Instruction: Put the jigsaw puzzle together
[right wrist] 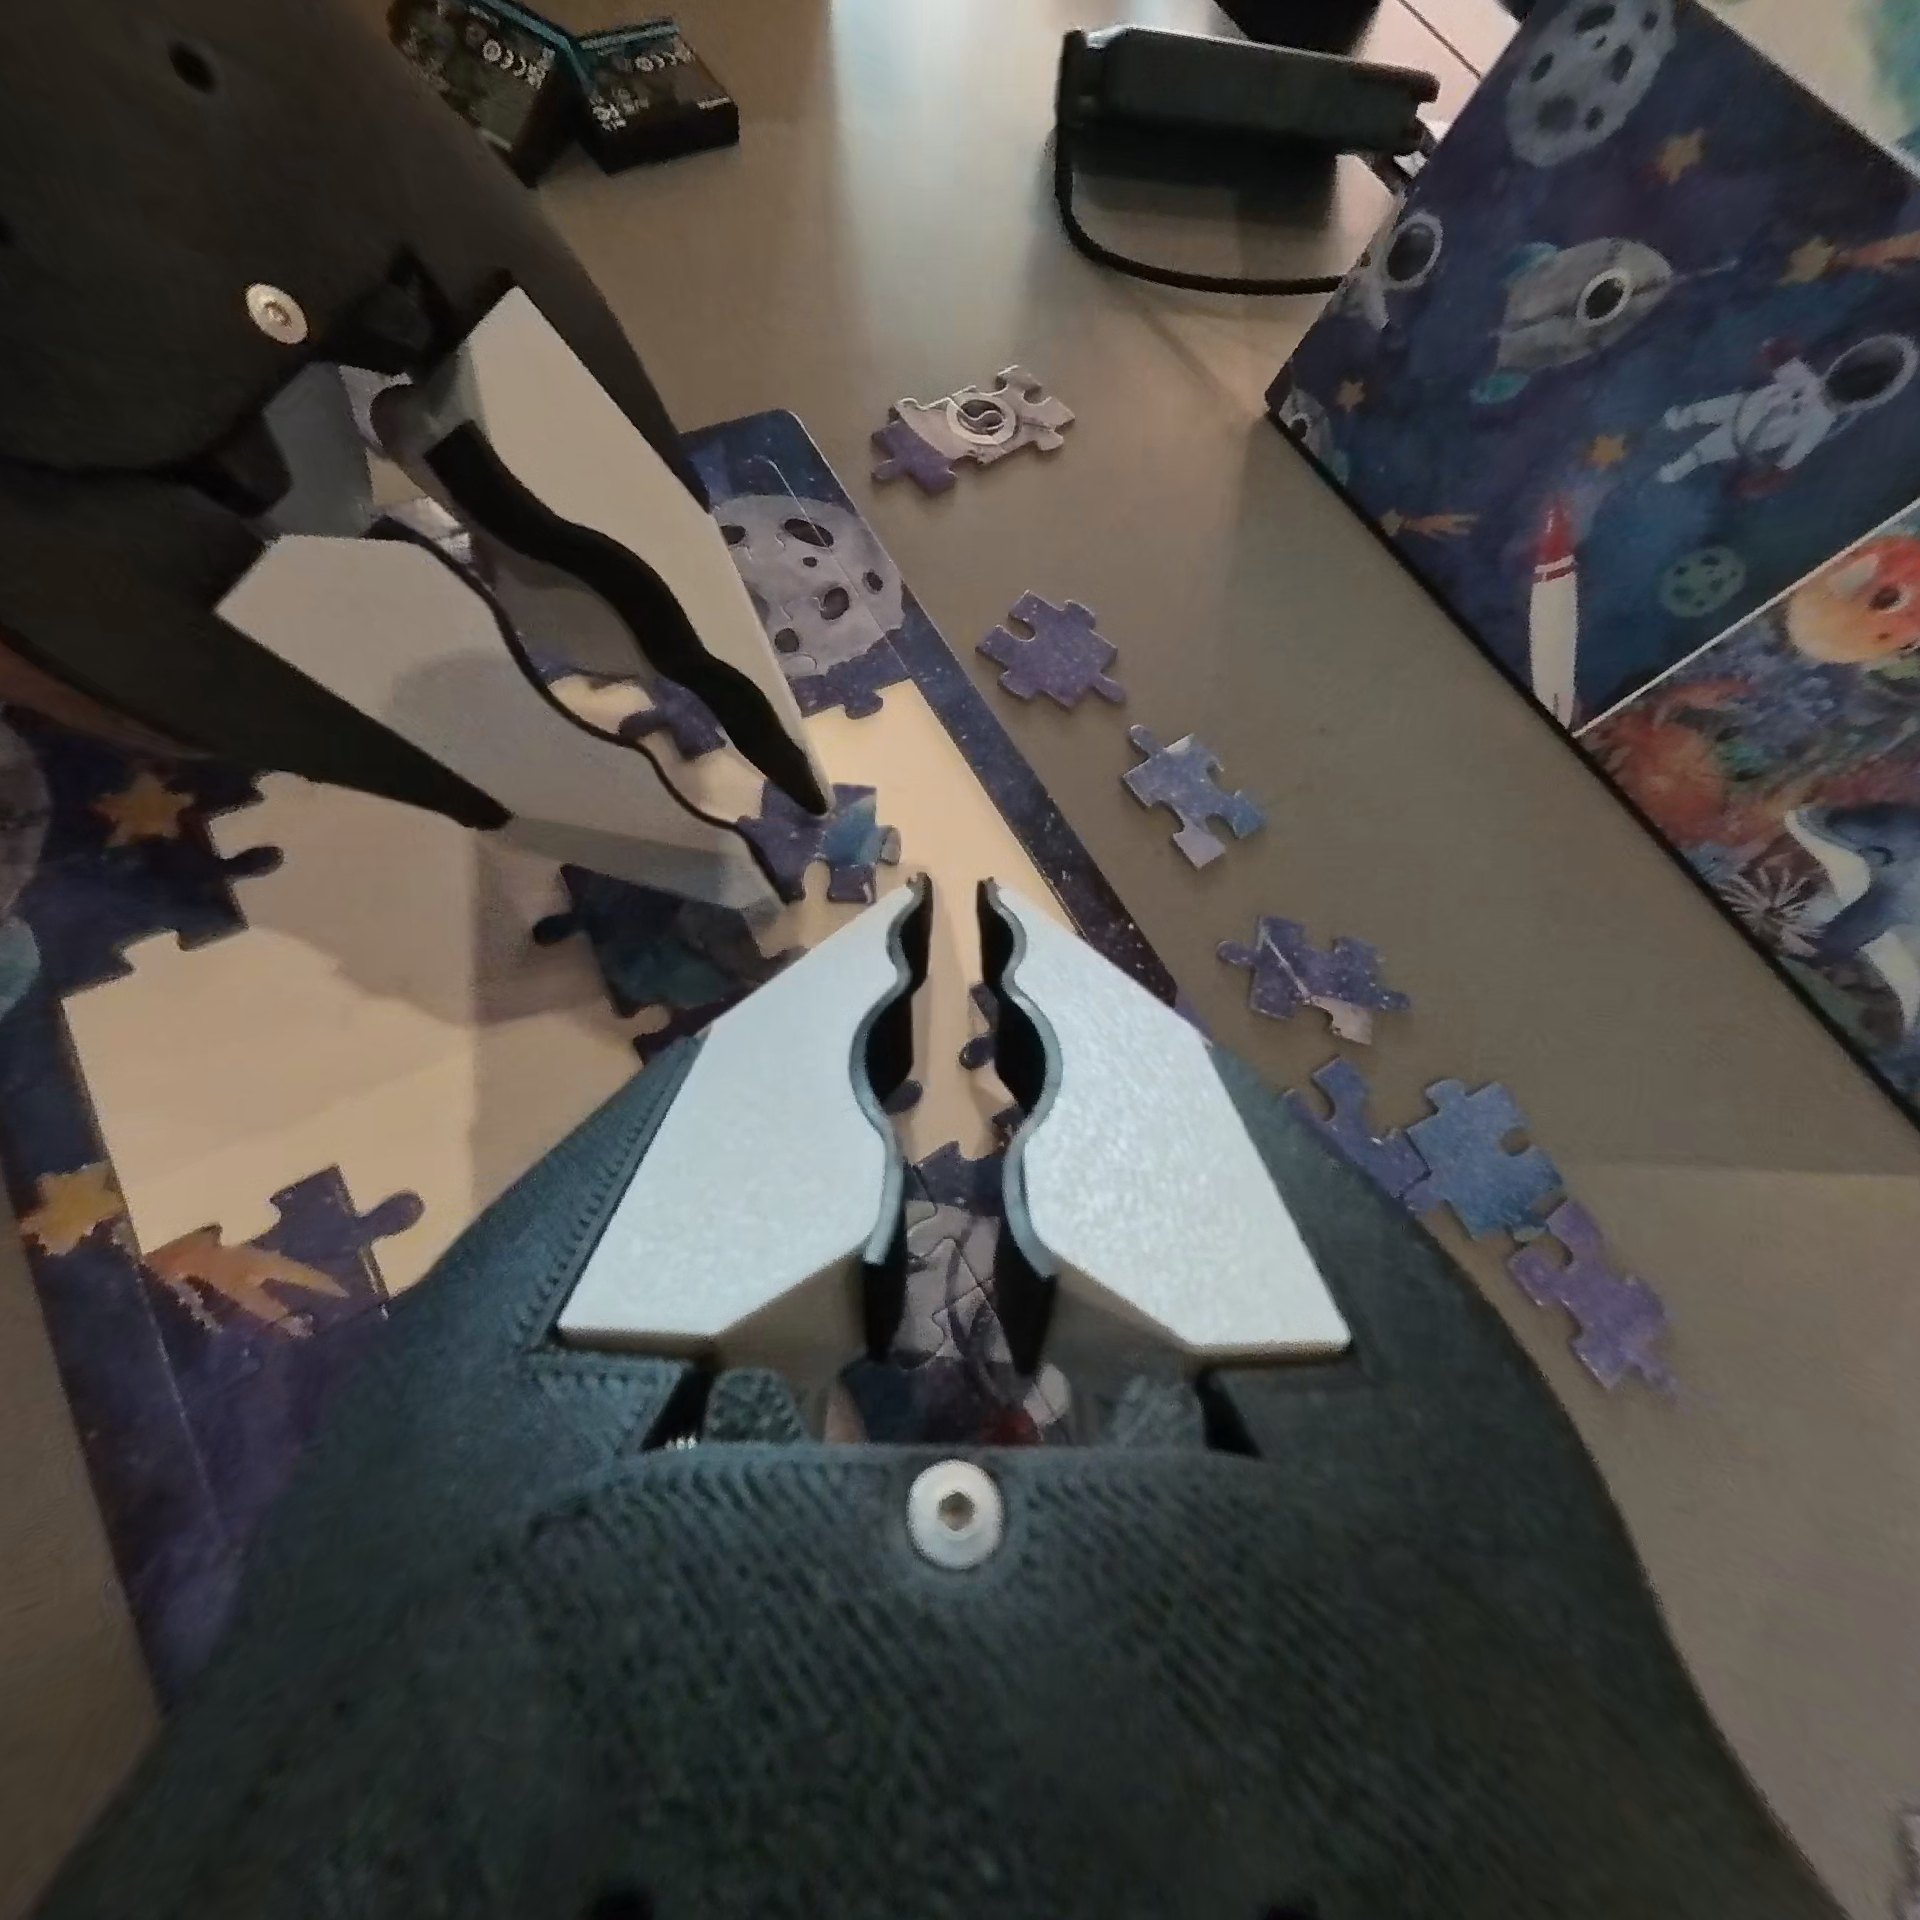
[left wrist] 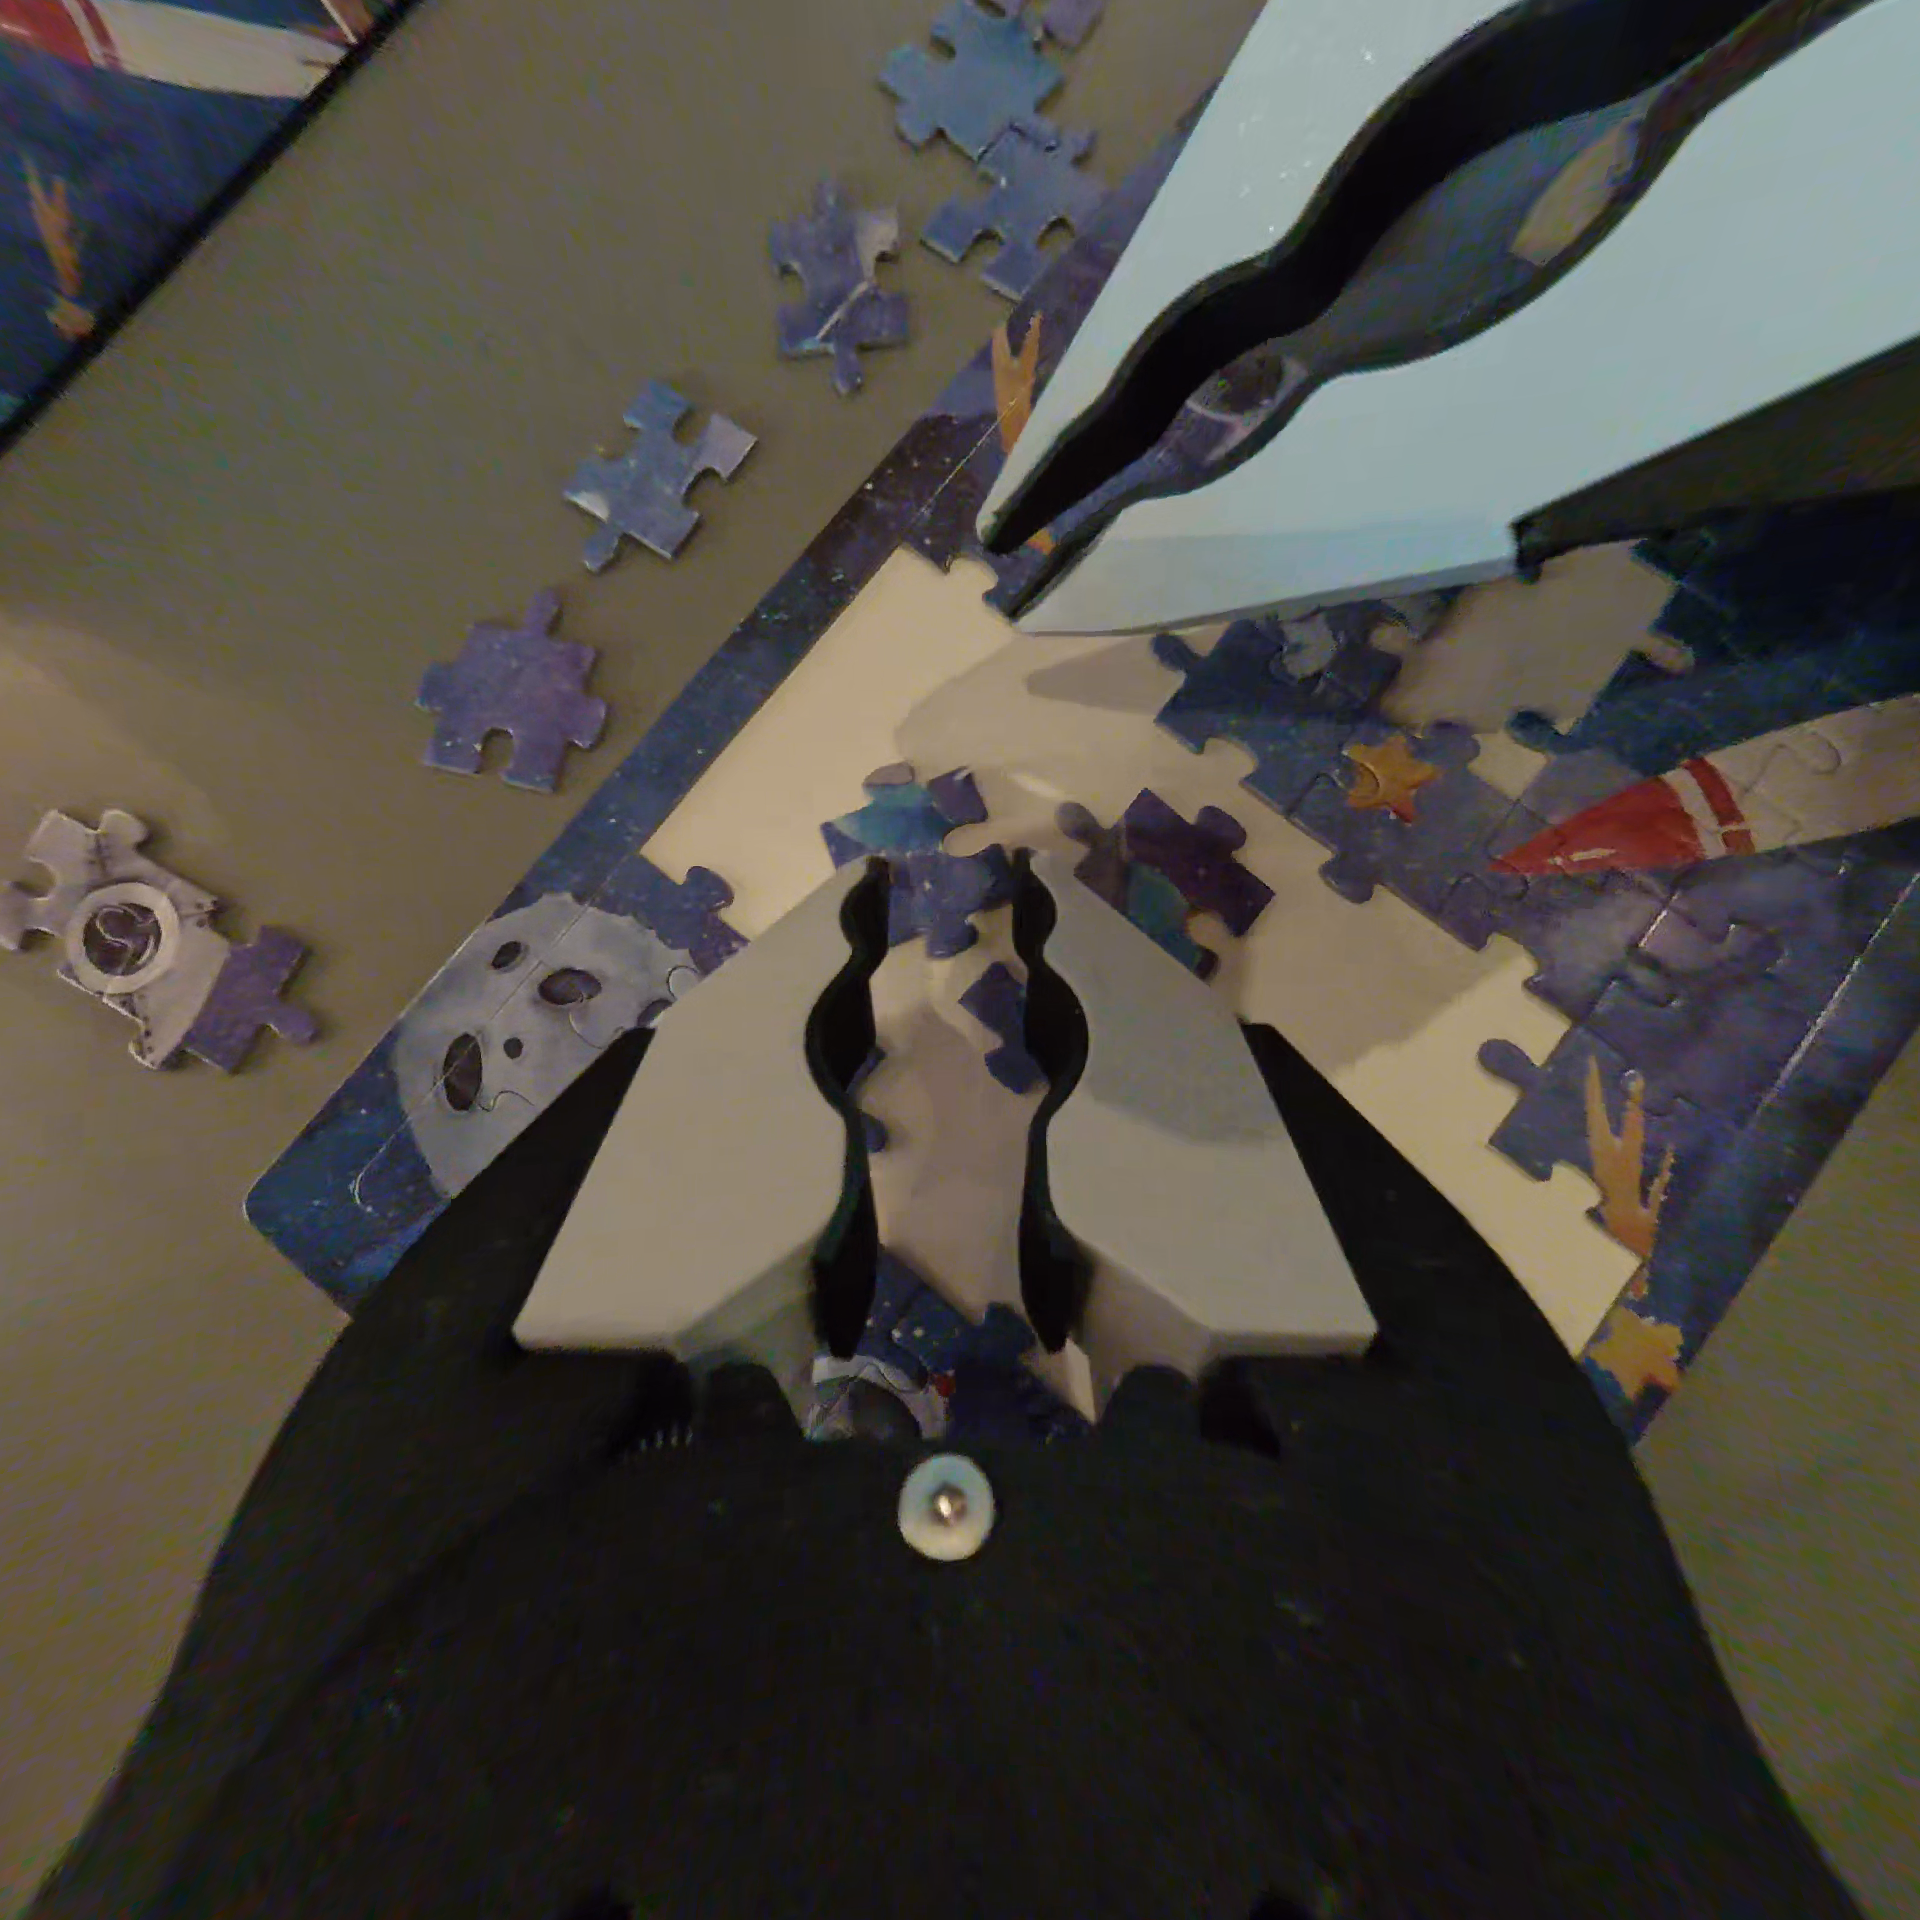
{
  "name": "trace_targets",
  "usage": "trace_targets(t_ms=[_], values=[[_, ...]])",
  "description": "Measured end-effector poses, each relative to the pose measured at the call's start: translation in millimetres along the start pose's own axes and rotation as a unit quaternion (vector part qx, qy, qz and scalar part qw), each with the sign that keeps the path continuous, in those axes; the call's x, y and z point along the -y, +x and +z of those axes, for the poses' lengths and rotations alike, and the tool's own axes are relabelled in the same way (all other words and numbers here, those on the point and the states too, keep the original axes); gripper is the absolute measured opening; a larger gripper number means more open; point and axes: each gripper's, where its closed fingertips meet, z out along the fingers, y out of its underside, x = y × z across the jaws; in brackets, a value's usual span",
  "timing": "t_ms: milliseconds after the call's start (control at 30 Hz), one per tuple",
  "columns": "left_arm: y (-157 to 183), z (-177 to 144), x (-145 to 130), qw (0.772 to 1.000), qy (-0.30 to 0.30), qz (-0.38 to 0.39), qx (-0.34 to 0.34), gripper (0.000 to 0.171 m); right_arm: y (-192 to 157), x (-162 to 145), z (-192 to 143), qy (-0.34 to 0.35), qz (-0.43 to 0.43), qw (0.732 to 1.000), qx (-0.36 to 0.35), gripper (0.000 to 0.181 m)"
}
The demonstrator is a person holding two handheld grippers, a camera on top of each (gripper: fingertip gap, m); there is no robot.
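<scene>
Puzzle tray [left wrist: 727,665] lay right under both tools on the bench [left wrist: 312,520], its border and rocket side filled, a pale bare patch open in the middle. Nearest me, my left gripper [left wrist: 951,857] stood with a narrow gap between its tips, poised over a loose blue piece [left wrist: 914,821] lying in that bare patch; I couldn't tell whether the tips touched it. A second loose purple piece [left wrist: 1174,873] sat just beside it. My right gripper [right wrist: 954,886] was likewise only slightly parted, holding nothing, its tips near the same blue piece from the other side. I judged I was mid-placement: nudging this piece toward its socket. Next would call for turning it until the tabs lined up, then pressing it flat. Farther out, a row of spare pieces [right wrist: 1195,795] waited on the bench beside the tray, and beyond them the picture box [right wrist: 1621,416].
</scene>
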Motion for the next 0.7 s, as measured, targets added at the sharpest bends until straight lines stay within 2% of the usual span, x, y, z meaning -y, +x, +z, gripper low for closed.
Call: trace_targets(t_ms=[200, 267, 367, 467, 533, 633, 700], values=[[1, -6, 4, 1.0, 0.021, 0.022, -0.007, 0.02, 4, 2, -3, 0.008, 0.006, 1.0, -0.005, 0.007], [2, -14, 13, 0.998, 0.049, 0.035, -0.004, 0.0, 6, 2, -4, 0.011, 0.013, 1.0, -0.006, 0.007], [6, -27, 18, 0.997, 0.061, 0.052, -0.007, 0.001, 9, 3, -5, 0.016, 0.018, 1.0, -0.01, 0.007], [-2, -29, 16, 0.998, 0.057, 0.04, 0.001, 0.015, 10, 4, -6, 0.019, 0.02, 1.0, -0.012, 0.007], [-11, -23, 15, 0.998, 0.055, 0.012, 0.007, 0.034, 10, 4, -6, 0.017, 0.019, 1.0, -0.013, 0.007], [-24, -7, 9, 0.999, 0.023, -0.013, 0.02, 0.053, 10, 2, -4, 0.013, 0.017, 1.0, -0.014, 0.007], [-28, 2, 11, 1.0, 0.008, -0.025, 0.011, 0.055, 11, -1, -2, 0.009, 0.02, 1.0, -0.012, 0.007]])
